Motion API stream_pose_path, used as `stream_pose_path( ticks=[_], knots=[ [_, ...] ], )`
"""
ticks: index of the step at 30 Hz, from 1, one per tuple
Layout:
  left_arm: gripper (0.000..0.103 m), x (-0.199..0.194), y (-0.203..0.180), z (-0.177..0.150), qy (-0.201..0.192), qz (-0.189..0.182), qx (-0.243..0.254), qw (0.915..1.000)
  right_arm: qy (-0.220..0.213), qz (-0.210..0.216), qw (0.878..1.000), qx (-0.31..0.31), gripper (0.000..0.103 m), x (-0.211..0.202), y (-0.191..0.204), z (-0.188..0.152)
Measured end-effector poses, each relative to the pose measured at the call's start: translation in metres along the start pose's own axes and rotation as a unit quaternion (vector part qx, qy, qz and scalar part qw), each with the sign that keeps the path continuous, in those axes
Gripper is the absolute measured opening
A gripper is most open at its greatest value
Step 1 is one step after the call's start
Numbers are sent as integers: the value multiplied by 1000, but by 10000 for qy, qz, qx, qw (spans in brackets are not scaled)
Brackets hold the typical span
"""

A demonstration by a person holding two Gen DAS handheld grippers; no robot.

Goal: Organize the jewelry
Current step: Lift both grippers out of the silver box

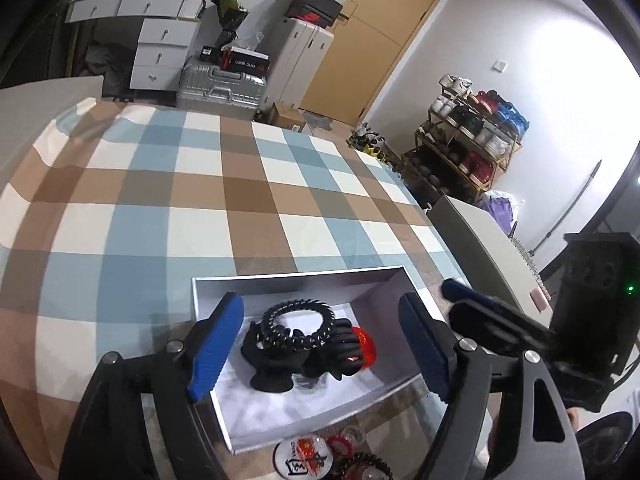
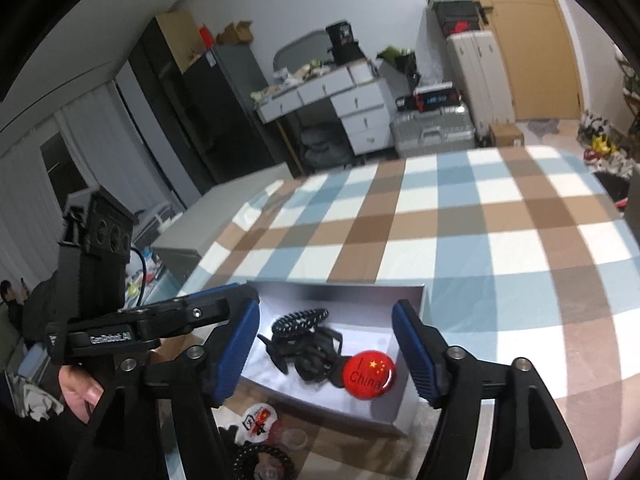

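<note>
Two hand-held grippers, left (image 1: 320, 344) and right (image 2: 326, 354), are hovering with jaws spread wide and holding nothing over a shallow white box (image 1: 224, 412). We are viewing its contents: a black coiled hair tie (image 1: 298, 324) lying flat, black claw clips (image 2: 308, 354), and a red badge (image 2: 370, 372) reading "China." More badges (image 2: 258, 424) are lying on the checked counter (image 1: 160, 200) just beside the box.

Checked tablecloth (image 1: 200, 184) in brown, pale blue and white; silver-grey box (image 2: 404, 420), white inside; black coil hair tie (image 1: 298, 322); red badge (image 2: 370, 370) with yellow stars; blue gripper pads (image 2: 240, 352).
</note>
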State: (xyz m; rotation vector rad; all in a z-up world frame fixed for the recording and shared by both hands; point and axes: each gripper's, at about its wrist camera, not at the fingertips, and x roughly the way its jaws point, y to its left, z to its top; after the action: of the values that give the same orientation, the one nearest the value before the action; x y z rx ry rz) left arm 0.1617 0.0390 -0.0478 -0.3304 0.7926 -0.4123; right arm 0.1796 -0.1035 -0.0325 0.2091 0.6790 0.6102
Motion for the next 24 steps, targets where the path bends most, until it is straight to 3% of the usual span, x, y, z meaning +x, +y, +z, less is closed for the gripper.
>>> stream_pose_path(
  ticks=[6,8,10,18,22,24],
  knots=[
    [77,-19,-2,-10,-188,340,97,9992,-286,-95,9995,-81,80,-25,10,-2],
    [84,-24,0,-16,-352,709,93,9968,-324,-189,9992,-128,89,-30,14,-4],
    [85,-31,2,-26,-488,983,87,9939,-374,-363,9984,-241,91,-35,20,-9],
    [85,-51,0,-54,-703,1336,118,9885,-326,-427,9981,-302,98,-50,32,-35],
    [99,-58,-1,-69,-834,1553,159,9842,-231,-397,9985,-282,99,-53,35,-49],
    [100,-60,-2,-78,-852,1636,203,9826,-139,-399,9987,-286,99,-52,38,-56]
  ],
)
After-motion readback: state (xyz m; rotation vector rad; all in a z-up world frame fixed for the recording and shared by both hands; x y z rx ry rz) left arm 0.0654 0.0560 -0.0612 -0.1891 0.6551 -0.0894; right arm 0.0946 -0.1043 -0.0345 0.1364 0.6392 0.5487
